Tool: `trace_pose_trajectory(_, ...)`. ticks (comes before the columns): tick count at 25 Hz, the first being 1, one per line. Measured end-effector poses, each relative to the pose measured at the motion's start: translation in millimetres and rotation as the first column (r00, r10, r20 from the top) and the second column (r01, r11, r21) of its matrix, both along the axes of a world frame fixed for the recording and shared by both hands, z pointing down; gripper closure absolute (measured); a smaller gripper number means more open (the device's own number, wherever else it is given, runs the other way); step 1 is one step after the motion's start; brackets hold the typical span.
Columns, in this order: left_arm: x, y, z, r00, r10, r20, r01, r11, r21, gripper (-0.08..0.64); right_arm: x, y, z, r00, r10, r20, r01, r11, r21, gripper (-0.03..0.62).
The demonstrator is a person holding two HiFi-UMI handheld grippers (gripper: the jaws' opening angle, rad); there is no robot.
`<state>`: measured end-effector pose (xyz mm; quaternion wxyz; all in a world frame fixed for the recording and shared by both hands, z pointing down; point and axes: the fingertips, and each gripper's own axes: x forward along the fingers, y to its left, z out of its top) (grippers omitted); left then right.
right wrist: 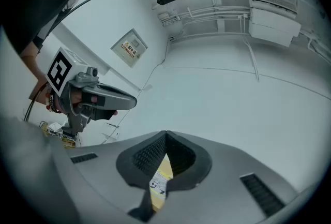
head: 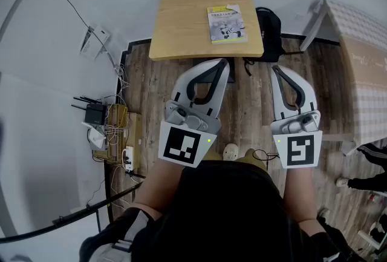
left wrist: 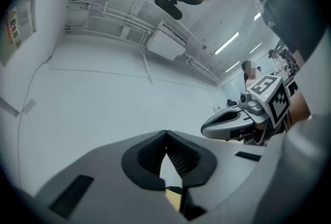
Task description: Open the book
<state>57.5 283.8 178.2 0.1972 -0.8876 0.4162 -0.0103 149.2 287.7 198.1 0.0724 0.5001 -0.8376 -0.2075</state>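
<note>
I am holding my left gripper (head: pixel 224 62) out in front of me with its jaws closed tip to tip and nothing between them. My right gripper (head: pixel 275 68) is pointing the same way beside it, and its jaws are likewise pressed together and gripping nothing. Neither one is touching anything.

The book (head: pixel 227 23) is lying closed, cover up, on the right part of the table (head: pixel 181 19), near the far right corner. In the head view both grippers are pointing towards the table from its near side, the left tips reaching about as far as the near edge, the right tips stopping just short of it. Both are apart from the book. In the right gripper view I am seeing a strip of the book through the slit below the closed tips.

A black bag (head: pixel 269 31) is sitting on the wooden floor (head: pixel 248 103), just beside the table's right edge. A router (head: pixel 95 114) and a tangle of cables (head: pixel 115 134) are lying on the floor to my left.
</note>
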Motion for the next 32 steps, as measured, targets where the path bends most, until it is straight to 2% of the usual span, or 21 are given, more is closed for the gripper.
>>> trace_pose_trajectory(17, -3.2, 6.5, -3.5, 1.000, -0.005, -0.013, 0.006, 1.000, 0.020, 0.554, -7.3, 8.3, -3.0, 0.999, -0.023, -0.022, 0.023, 1.000, 0.021, 0.563)
trace_pose_trajectory(28, 1.0, 10.0, -1.5, 1.000, -0.003, -0.030, 0.003, 1.000, -0.006, 0.554, -8.0, 13.9, -2.1, 0.999, -0.039, -0.002, 0.039, 0.999, 0.027, 0.563)
trace_pose_trajectory(32, 6.7, 12.7, -1.9, 1.000, 0.002, -0.011, -0.002, 1.000, 0.003, 0.554, -2.9, 17.8, 0.5, 1.000, -0.028, -0.007, 0.028, 0.999, 0.017, 0.563)
